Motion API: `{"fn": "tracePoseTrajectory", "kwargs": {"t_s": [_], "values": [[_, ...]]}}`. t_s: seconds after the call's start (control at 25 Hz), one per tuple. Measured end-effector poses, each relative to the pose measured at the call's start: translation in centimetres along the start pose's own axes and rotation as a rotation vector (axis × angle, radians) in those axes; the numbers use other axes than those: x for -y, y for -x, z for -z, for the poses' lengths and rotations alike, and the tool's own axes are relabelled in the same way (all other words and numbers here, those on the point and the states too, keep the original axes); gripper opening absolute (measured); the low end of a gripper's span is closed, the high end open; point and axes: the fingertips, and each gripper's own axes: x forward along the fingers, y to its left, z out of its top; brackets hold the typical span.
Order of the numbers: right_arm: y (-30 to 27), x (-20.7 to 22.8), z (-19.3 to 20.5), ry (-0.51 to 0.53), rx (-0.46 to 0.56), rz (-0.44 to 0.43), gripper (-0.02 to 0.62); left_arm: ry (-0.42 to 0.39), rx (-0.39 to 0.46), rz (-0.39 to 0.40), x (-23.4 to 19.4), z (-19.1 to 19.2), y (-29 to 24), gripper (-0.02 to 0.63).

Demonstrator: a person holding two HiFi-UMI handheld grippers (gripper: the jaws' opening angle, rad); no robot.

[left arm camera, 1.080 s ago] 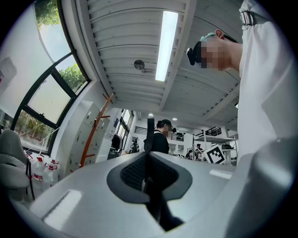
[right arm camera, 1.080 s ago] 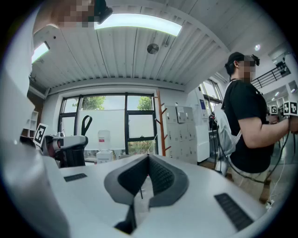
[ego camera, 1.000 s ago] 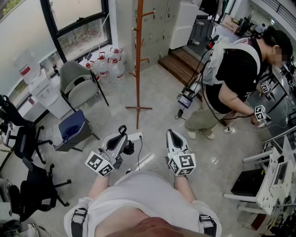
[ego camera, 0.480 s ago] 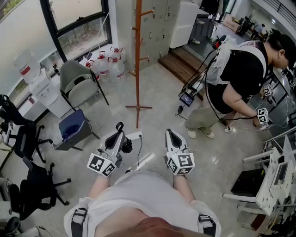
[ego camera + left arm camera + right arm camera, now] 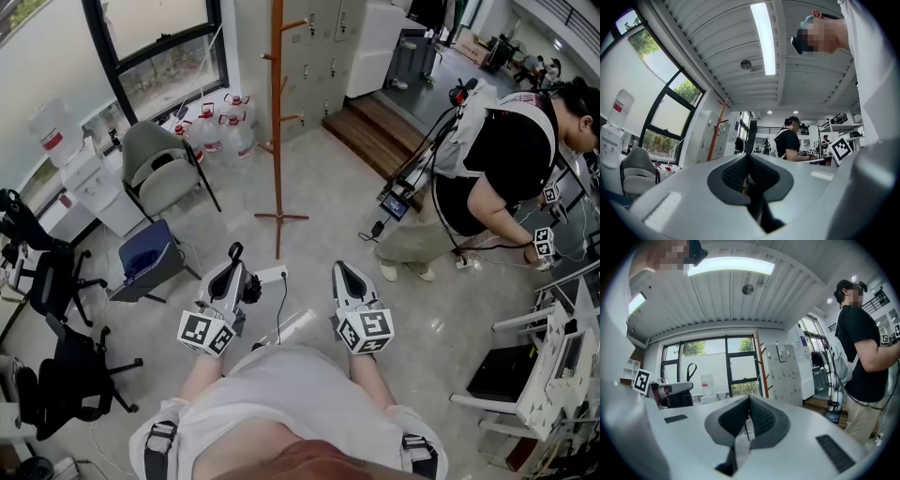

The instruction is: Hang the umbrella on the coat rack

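Umbrella (image 5: 254, 292), black, strap clamped in left hand-held gripper (image 5: 234, 261), right hand-held gripper (image 5: 339, 269) closed, empty, coat rack (image 5: 277, 122) well apart

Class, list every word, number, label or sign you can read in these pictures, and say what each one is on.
No text can be read in any view.
On the marker cubes: black-and-white square patterns only, no letters.
On the water jug: a red label, too small to read.
On the lockers: papers, blurred.
Beside the other person: a small screen, too small to read.
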Motion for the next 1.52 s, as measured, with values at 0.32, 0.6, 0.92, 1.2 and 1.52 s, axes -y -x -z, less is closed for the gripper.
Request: {"fn": "tracePoseTrajectory", "kwargs": {"t_s": [0.32,0.6,0.92,1.2,1.52], "values": [[0.2,2.0,0.5,-0.015,-0.009,-0.032,0.008,-0.062,-0.017,-0.055,0.9,0.1,-0.6,0.015],[-0.2,3.9,1.8,-0.034,-0.038,-0.052,0.008,-0.092,-0.018,-0.098,1.3,0.2,-1.8,0.015],[-3.9,5.3,2.1,-0.031,-0.051,-0.054,0.008,-0.068,-0.032,-0.088,-1.2,1.6,-4.9,0.015],[-10.2,6.2,2.4,-0.028,-0.066,-0.022,0.008,-0.058,-0.052,-0.043,-7.0,2.9,-9.2,0.015],[-20.1,6.0,0.3,-0.014,-0.033,0.042,0.008,-0.029,-0.062,0.020,-16.0,2.2,-15.8,0.015]]}}
